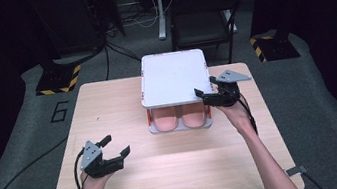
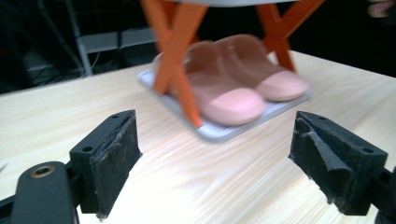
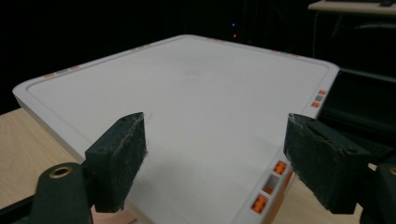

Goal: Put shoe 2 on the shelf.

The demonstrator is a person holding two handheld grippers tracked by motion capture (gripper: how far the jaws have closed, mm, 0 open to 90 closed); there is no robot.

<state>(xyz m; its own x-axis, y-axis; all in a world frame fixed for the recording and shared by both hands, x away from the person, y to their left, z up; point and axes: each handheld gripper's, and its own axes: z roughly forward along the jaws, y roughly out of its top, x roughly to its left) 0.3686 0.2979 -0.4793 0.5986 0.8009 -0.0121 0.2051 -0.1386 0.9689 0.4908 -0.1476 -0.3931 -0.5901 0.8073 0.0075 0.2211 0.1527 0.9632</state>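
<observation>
A small white two-tier rack [image 1: 173,76] with orange crossed legs [image 2: 180,51] stands at the table's far middle. A pair of pink shoes [image 1: 180,119] [image 2: 238,81] lies on its lower shelf [image 2: 219,133], toes toward me. The top shelf [image 3: 187,107] is bare. My right gripper [image 1: 207,88] [image 3: 215,158] hovers open over the top shelf's near right corner, nothing between its jaws. My left gripper [image 1: 116,147] [image 2: 215,163] is open above the table at the front left, pointing toward the shoes, holding nothing.
The light wooden table [image 1: 178,174] has bare surface in front of the rack. Behind the table stand a dark chair [image 1: 203,21] and stands with yellow-black striped bases [image 1: 58,80]. Cables trail across the grey floor.
</observation>
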